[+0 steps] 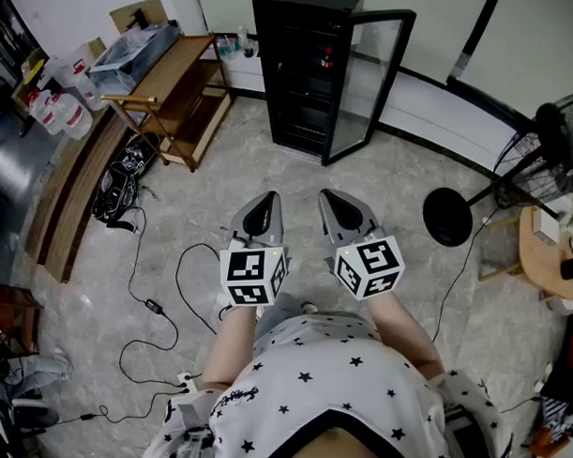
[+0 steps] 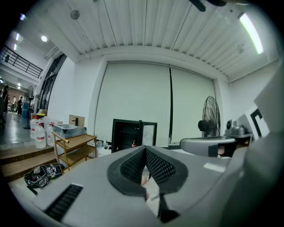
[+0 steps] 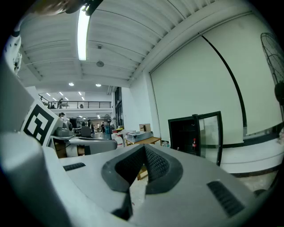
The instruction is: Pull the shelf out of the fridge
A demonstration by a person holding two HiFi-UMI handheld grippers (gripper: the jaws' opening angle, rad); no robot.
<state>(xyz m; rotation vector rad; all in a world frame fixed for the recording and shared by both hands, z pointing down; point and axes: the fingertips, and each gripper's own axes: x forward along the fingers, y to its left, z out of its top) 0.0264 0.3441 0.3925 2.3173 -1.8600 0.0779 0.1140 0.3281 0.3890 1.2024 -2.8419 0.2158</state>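
The black fridge point(image 1: 304, 68) stands far across the floor with its glass door point(image 1: 371, 84) swung open to the right. Its inside is dark; a small red bottle point(image 1: 328, 56) shows, but the shelves are too dim to make out. Both grippers hang in front of the person's body, well short of the fridge. My left gripper point(image 1: 258, 213) is shut with nothing in it, and my right gripper point(image 1: 340, 210) beside it is also shut and empty. The fridge point(image 2: 126, 135) appears beyond the left gripper point(image 2: 144, 149), and the fridge point(image 3: 184, 133) likewise beyond the right gripper point(image 3: 144, 149).
A wooden rack point(image 1: 174, 91) with a grey bin stands left of the fridge. Water jugs point(image 1: 62, 111), a black bag point(image 1: 116, 187) and cables point(image 1: 148, 303) lie on the left floor. A fan point(image 1: 551, 144), its round black base point(image 1: 447, 218) and a small wooden table point(image 1: 543, 252) stand right.
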